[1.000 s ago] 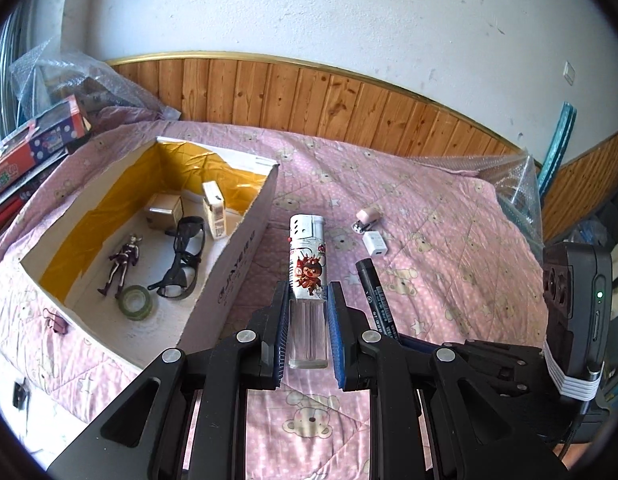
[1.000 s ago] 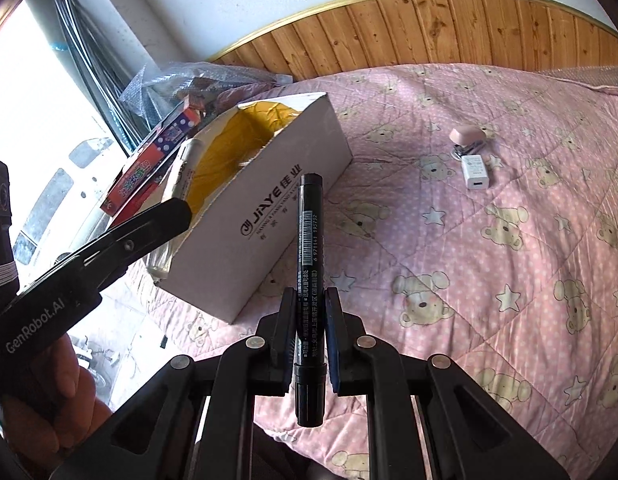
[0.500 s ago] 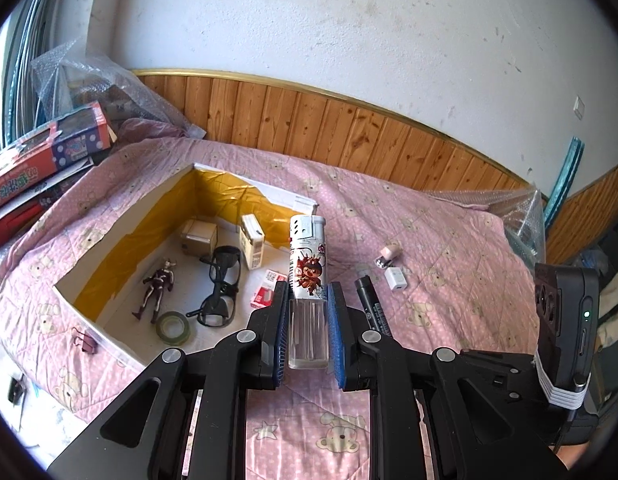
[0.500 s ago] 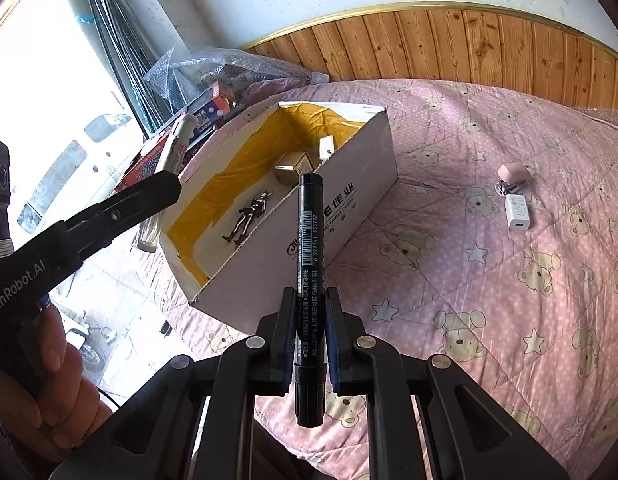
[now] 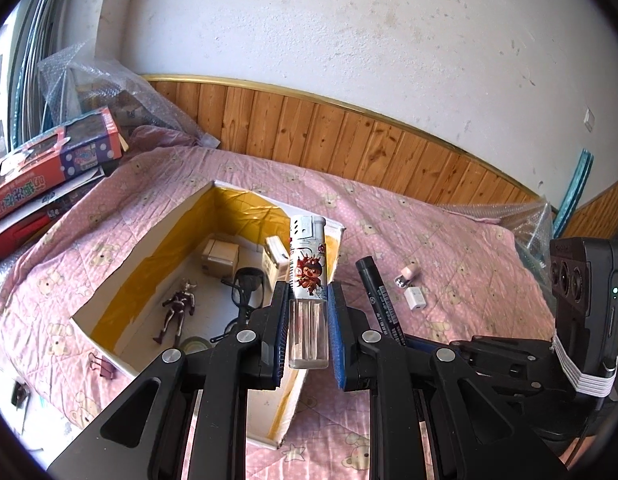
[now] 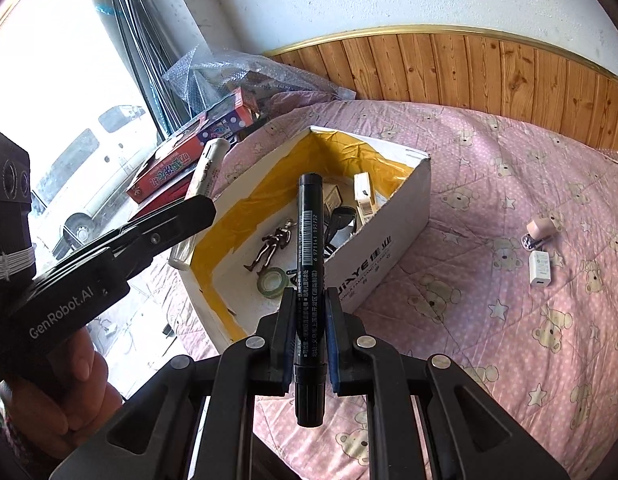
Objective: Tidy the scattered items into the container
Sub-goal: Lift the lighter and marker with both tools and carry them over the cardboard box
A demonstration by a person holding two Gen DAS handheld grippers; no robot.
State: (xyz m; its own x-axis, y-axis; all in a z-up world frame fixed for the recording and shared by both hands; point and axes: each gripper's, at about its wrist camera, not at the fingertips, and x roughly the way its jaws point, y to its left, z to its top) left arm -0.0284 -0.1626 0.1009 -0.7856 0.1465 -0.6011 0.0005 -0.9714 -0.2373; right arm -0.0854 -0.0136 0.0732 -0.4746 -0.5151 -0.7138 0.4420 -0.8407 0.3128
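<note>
My left gripper (image 5: 308, 304) is shut on a white lighter (image 5: 308, 268) with a red cartoon print, held upright above the near right wall of the open cardboard box (image 5: 121, 276). My right gripper (image 6: 311, 312) is shut on a black marker (image 6: 308, 248), held above the box (image 6: 393, 256). The marker also shows in the left wrist view (image 5: 379, 296). Inside the box lie a toy figure (image 5: 177, 308), black glasses (image 5: 245, 288), a tape roll (image 6: 274, 282) and small boxes (image 5: 220, 258). A white charger (image 6: 540, 267) and a pink plug (image 6: 541, 230) lie on the pink quilt.
Red toy boxes (image 5: 49, 168) and bubble wrap (image 5: 109, 100) sit at the bed's far left by the window. A binder clip (image 5: 103, 368) lies on the quilt beside the box. A wood-panelled wall (image 5: 349, 140) runs behind the bed.
Both grippers have risen and moved left toward the box, each keeping its hold. The box interior now shows more fully under both.
</note>
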